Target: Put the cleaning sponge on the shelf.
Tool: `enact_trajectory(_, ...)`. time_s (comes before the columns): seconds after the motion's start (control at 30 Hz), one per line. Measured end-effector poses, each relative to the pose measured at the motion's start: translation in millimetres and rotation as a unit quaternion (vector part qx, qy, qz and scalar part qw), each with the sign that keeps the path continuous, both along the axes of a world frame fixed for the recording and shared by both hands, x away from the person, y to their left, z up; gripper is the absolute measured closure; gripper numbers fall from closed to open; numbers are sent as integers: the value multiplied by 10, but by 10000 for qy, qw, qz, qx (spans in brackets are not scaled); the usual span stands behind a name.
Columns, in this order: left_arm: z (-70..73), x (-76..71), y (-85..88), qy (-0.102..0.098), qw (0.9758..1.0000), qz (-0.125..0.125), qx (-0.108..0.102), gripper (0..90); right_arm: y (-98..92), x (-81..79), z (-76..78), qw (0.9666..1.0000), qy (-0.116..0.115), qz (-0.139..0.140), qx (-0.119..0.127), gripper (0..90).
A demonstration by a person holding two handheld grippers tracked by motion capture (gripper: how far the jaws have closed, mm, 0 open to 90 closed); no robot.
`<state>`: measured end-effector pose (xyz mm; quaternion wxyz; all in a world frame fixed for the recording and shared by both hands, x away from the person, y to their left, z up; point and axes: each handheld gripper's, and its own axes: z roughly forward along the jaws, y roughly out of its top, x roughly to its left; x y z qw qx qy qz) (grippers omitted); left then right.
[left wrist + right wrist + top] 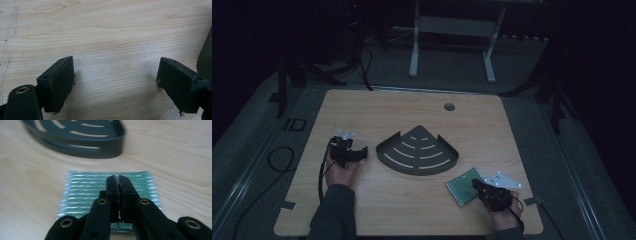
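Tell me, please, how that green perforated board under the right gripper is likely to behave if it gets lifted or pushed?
The green board looks thin and flat, so it is probably light and fairly stiff. It lies flush on the wooden table, so a push would likely slide it rather than tip it. The right gripper has its jaws closed above it; catching an edge may be awkward. The dark corner tray sits just beyond.

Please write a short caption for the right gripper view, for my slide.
Right tool, jaws shut, over a green perforated board on the wooden table, with a dark slotted corner tray beyond.
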<state>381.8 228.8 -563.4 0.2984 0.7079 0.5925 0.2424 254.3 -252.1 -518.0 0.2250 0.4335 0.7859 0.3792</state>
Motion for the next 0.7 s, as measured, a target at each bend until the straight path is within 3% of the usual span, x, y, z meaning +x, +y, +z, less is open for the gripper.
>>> enact_trajectory(0.3, 0, 0, 0, -1, 10000, -2, 0, 154, 227, -54, -114, 9991, 235, 317, -123, 872)
enact_trajectory(0.5, 0, 0, 0, -1, 10000, -1, 1, 154, 214, -4, -199, 9979, 512, 342, -197, 891)
enact_trajectory(0.7, 0, 0, 1, -1, 10000, -4, 0, 154, 167, -18, -190, 9977, 558, 307, -236, 896)
